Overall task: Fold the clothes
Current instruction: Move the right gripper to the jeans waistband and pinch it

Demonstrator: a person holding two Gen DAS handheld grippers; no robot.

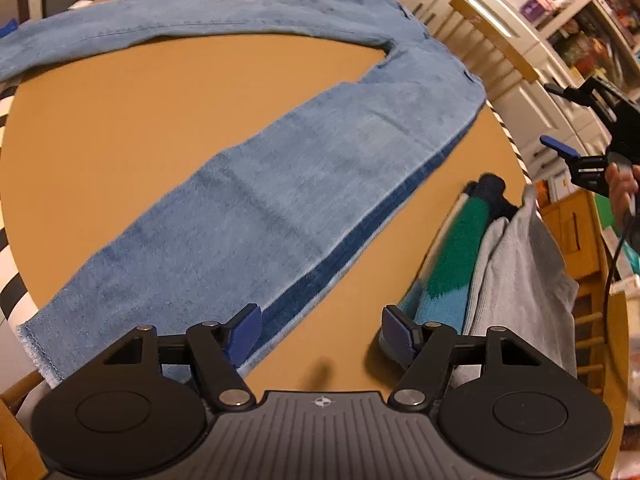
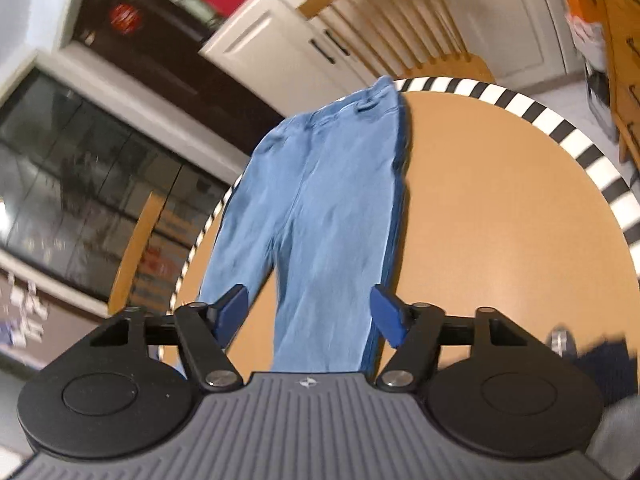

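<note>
Light blue jeans [image 1: 280, 184] lie flat on a round tan table [image 1: 120, 128], legs spread in a V, waist at the far right. My left gripper [image 1: 320, 332] is open and empty, above the near leg's hem end. My right gripper [image 2: 308, 312] is open and empty, hovering over the jeans [image 2: 320, 200] with the waist at the far table edge. The right gripper also shows in the left wrist view [image 1: 576, 128], off the table's right edge, held by a hand.
Folded clothes [image 1: 500, 264] in green, teal and grey sit at the table's right edge. The table rim [image 2: 592, 152] is striped black and white. Wooden chairs [image 1: 492, 52] and white cabinets [image 2: 280, 52] stand beyond it.
</note>
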